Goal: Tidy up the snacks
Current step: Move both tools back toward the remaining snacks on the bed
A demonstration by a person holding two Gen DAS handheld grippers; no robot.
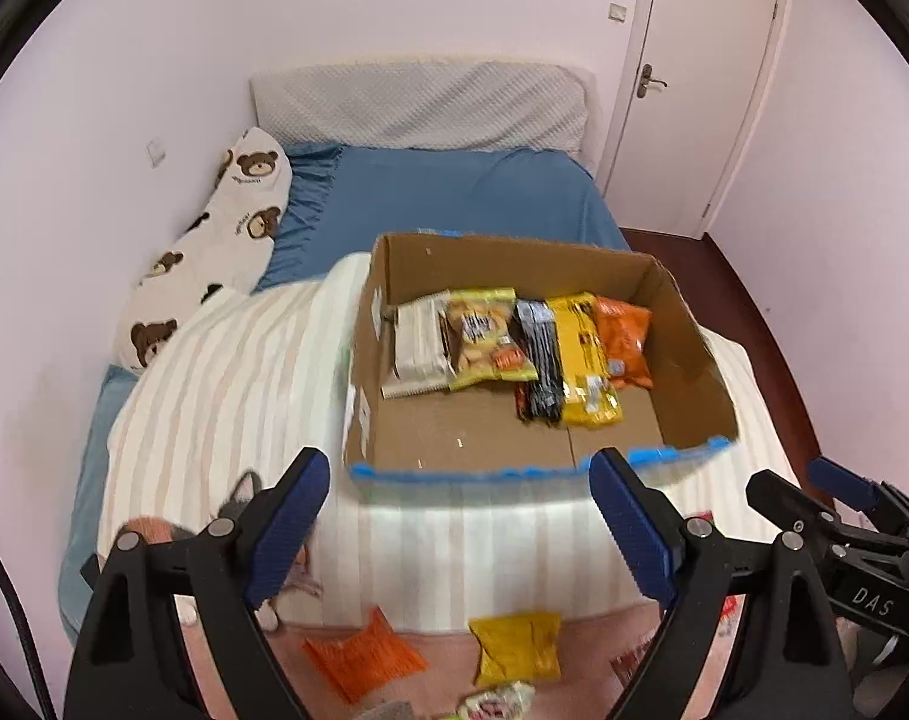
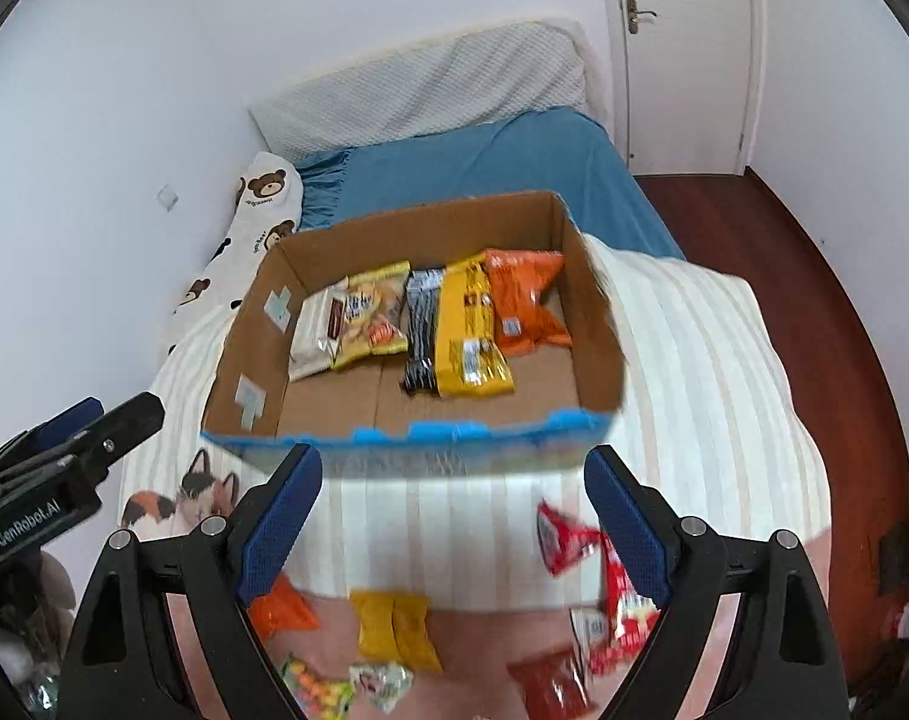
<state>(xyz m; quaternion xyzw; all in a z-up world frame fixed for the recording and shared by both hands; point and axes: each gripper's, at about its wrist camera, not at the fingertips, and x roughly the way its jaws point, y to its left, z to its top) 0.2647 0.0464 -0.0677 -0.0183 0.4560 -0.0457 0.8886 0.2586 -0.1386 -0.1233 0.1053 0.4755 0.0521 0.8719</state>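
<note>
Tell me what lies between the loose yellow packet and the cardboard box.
Only bare striped blanket. In the right wrist view the yellow packet lies near the blanket's edge, and pale stripes run up unbroken to the cardboard box. The left wrist view agrees.

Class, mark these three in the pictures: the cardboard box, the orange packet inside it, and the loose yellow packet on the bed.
Box (image 2: pixel 595 324), right wrist view, right wall.
Orange packet (image 2: pixel 523 303), right wrist view, its middle.
Yellow packet (image 1: pixel 517 645), left wrist view, its middle.
</note>
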